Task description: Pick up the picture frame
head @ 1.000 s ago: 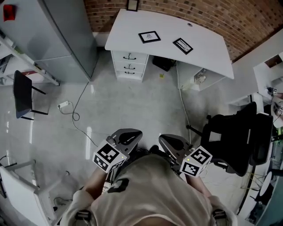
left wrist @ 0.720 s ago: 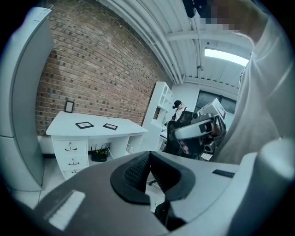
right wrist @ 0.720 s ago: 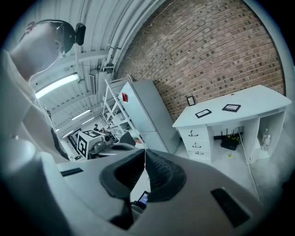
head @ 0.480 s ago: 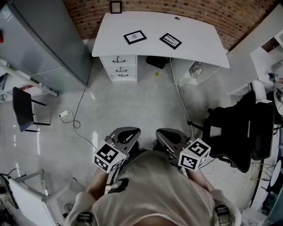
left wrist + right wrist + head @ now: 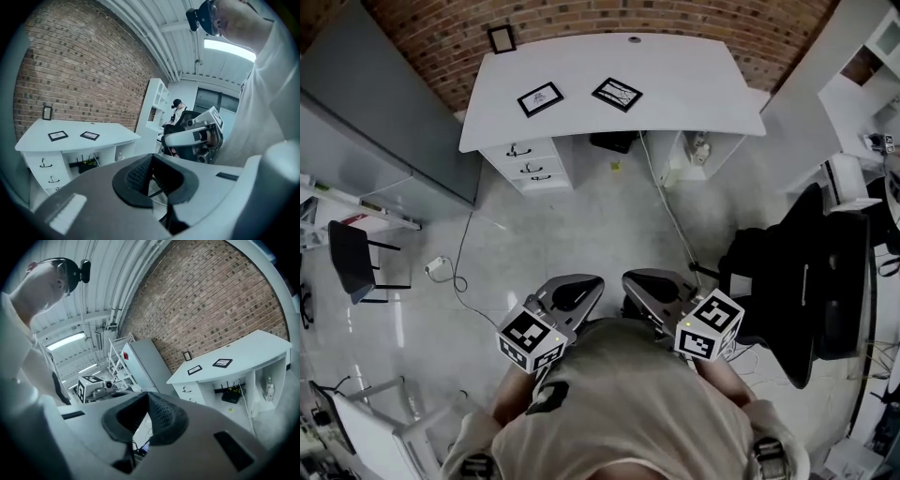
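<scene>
**Left gripper** (image 5: 570, 293) and **right gripper** (image 5: 654, 286), jaws pressed together on nothing, are held side by side near the person's chest. This is probably a carrying posture, since the candidate objects lie well apart from them: a small frame (image 5: 501, 38) propped against the brick wall (image 5: 422, 28), and a left picture frame (image 5: 540, 98) and right picture frame (image 5: 617, 94) flat on the white desk (image 5: 694, 84). The room has a grey cabinet (image 5: 375, 122) at left, drawers (image 5: 530, 164) under the desk's left end, a pale glossy floor (image 5: 581, 234), and a black office chair (image 5: 806, 281) at right.
</scene>
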`<state>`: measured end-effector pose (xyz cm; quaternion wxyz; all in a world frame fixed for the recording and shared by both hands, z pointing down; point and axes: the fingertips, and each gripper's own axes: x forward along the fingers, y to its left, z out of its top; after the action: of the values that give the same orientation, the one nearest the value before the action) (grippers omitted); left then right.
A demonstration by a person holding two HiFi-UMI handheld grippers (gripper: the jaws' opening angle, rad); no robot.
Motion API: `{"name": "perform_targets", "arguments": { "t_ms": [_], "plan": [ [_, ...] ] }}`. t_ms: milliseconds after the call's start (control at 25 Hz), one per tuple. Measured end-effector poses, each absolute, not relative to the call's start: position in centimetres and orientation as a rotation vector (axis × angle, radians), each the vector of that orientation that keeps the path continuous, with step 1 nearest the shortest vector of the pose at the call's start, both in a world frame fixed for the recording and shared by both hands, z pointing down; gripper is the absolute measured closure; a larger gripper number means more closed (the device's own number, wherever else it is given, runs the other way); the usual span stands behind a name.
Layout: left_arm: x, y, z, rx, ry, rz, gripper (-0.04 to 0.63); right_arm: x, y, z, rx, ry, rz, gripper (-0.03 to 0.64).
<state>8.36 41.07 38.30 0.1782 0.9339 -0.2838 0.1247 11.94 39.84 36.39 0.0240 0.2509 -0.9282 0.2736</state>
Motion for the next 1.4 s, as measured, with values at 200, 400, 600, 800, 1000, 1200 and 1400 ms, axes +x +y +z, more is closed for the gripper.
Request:
{"name": "perform_targets", "arguments": {
  "t_ms": [200, 400, 600, 800, 1000, 1200, 1400],
  "plan": [
    [12.8, 39.3, 37.3, 2.64, -0.841, 0.347, 0.591, 16.3, 38.9, 35.6, 0.703, -2.959, 0.827, 0.613],
    [14.8, 37.9, 34.3, 2.643, -0.843, 0.206, 0.591, 17.4, 39.3, 34.9, 0.447, -3.026, 0.804, 0.612],
    [17.7, 38.4, 32.3, 2.647, -0.657, 0.045, 0.591, 16.6, 41.2, 35.2, 0.124, -2.994, 0.754, 0.612],
    [19.7, 39.5, 32.2, 2.668, -0.488, 0.048, 0.591, 15.2, 43.8, 34.3, -0.242, -2.952, 0.75, 0.612],
    [20.2, 40.7, 32.5, 2.658, -0.307, 0.042, 0.591, 13.2, 46.7, 34.5, -0.537, -2.841, 0.665, 0.612],
    [19.2, 39.7, 32.2, 2.692, -0.202, 0.024, 0.592, 11.9, 46.1, 34.6, -0.626, -2.766, 0.696, 0.612],
    [16.5, 37.5, 31.9, 2.715, -0.166, 0.004, 0.591, 9.2, 44.3, 34.4, -0.734, -2.697, 0.721, 0.614]
  ]
}}
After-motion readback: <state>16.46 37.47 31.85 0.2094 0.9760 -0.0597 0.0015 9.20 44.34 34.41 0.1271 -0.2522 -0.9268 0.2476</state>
